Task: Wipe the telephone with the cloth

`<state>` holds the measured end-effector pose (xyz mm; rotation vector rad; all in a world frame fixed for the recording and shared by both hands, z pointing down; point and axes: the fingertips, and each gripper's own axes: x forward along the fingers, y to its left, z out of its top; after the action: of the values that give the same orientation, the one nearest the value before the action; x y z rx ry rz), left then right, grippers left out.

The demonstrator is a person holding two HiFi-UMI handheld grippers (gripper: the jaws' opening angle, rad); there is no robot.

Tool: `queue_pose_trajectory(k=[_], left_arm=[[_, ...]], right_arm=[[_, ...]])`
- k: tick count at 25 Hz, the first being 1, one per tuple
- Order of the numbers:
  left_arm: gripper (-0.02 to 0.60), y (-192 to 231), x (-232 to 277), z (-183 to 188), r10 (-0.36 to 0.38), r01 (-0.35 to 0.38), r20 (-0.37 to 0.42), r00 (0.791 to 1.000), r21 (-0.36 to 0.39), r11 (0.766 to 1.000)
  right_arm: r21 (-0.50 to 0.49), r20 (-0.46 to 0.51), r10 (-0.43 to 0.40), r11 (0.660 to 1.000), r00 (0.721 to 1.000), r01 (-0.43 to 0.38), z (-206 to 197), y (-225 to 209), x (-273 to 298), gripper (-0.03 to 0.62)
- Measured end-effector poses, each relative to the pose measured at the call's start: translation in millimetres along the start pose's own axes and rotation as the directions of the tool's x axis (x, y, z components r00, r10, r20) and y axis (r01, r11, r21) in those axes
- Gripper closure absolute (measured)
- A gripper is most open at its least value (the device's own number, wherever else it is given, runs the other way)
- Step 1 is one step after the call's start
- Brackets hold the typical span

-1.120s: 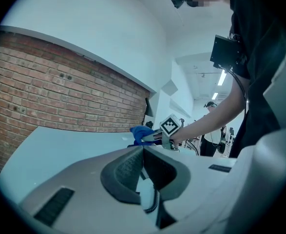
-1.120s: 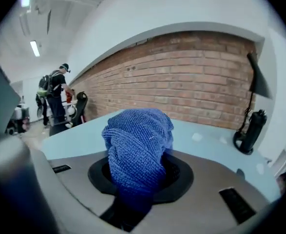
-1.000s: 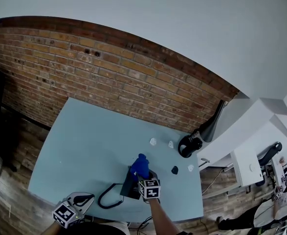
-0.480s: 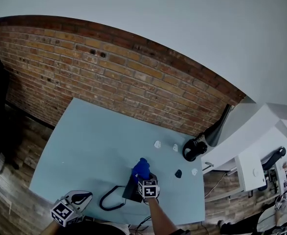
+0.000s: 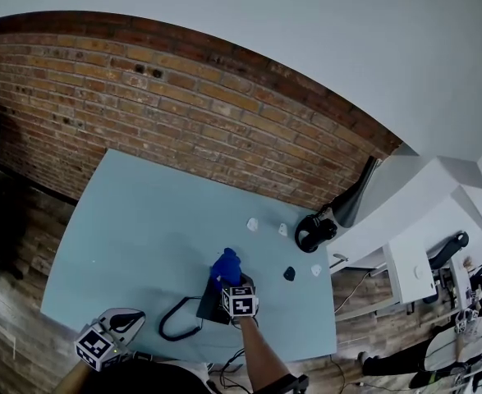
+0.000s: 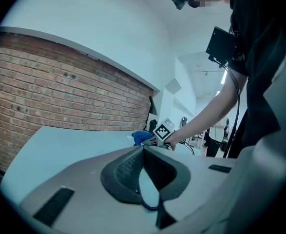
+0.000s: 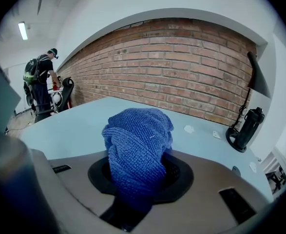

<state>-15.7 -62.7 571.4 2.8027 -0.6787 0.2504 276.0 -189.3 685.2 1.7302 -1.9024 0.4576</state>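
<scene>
My right gripper [image 5: 231, 283] has its jaws pinched on the blue cloth [image 5: 226, 267]. In the right gripper view the cloth [image 7: 138, 140] stands up out of the right gripper [image 7: 140, 175] as a bunched, knotted wad. It hangs over the far end of the telephone [image 5: 211, 304], a dark body lying near the front edge of the pale blue worktop [image 5: 142, 220]. I cannot tell whether cloth and telephone are touching. The telephone's coiled cord [image 5: 175, 328] loops out to the left of it on the worktop.

My left gripper [image 5: 124, 322] is at the near left corner of the worktop, well apart from the telephone. In the left gripper view its jaws [image 6: 143, 152] are pressed together at the tips with nothing between them. A stretch of the cord [image 6: 145, 202] shows through the gap lower down. Beyond them I see the cloth [image 6: 141, 137] and my right gripper [image 6: 155, 139].

Past the telephone lie 3 small white scraps [image 5: 252, 224] and 1 small dark piece [image 5: 289, 274]. A black flask [image 7: 247, 126] stands at the worktop's far right. A brick wall [image 5: 142, 89] runs behind the worktop. A person with a backpack [image 7: 40, 79] stands off to the left.
</scene>
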Motion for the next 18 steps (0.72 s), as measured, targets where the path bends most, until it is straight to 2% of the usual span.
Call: queue_pose_trajectory(k=[6, 9, 18], left_arm=[[0.561, -1, -4, 0, -0.009, 0.008, -0.015, 1.0, -0.016, 1.0], [0.56, 0, -7, -1, -0.007, 0.007, -0.007, 1.0, 0.007, 1.0], [0.56, 2, -17, -2, -0.006, 0.006, -0.012, 1.0, 0.006, 1.0]], right_arm=[[0.051, 0.004, -0.007, 0.999, 1.0, 0.007, -4, 0, -3, 0.457], [0.051, 0.005, -0.011, 0.999, 1.0, 0.011, -7, 1, -5, 0.457], [0.041, 0.009, -0.029, 0.999, 1.0, 0.029, -12, 3, -9, 0.457]])
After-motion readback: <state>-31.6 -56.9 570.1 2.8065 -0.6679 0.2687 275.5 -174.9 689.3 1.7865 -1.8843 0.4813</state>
